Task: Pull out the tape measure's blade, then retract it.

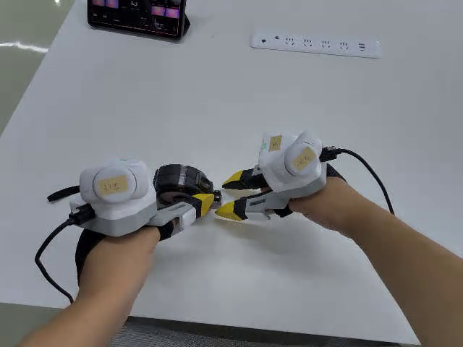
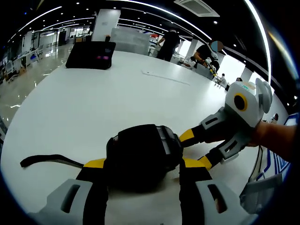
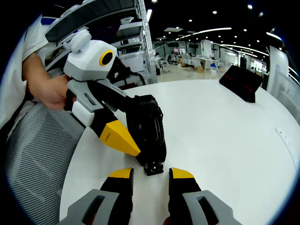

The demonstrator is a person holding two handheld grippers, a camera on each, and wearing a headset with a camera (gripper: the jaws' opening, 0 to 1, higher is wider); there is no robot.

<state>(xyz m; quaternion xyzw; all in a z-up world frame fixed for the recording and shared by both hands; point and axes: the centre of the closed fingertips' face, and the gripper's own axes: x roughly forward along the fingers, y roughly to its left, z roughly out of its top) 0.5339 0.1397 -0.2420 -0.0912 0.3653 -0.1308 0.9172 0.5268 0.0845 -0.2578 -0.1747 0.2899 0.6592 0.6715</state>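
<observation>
Tape measure [image 3: 147, 124]: black case, gripped across its body by the left claw [image 2: 143, 165], whose 2 yellow-tipped jaws are closed on the case flanks. It is held low near the front edge of the white surface [image 1: 239, 101]; I cannot tell whether it rests on it. No length of blade is drawn out. The small dark blade tab [image 3: 153, 168] sits at the case mouth, pointing at the right claw [image 3: 152, 174]. Key relation: in the right gripper view the tab lies dead ahead of the right claw, just short of the gap between its 2 jaw tips and roughly centred on it. Those jaws stand apart, holding nothing, and as far as I can see they do not touch the tab. The head view agrees: the 2 claws face each other tip to tip, nearly in 1 line running left-right across the surface, with the case on the left and the right claw just beside its mouth. Judgement: the blade's travel should follow that same line, so the pull goes straight off to the person's right with the left claw as anchor. The right claw is nearer the tab and is the free one. The next move calls for a short advance, then closing on the tab. Risk: pinching the case lip instead, or slipping off a thin tab. A black strap [image 2: 47, 160] trails on the surface behind the case. A power strip [image 1: 315, 43] and a dark tablet [image 1: 137, 16] lie well apart from the work.
</observation>
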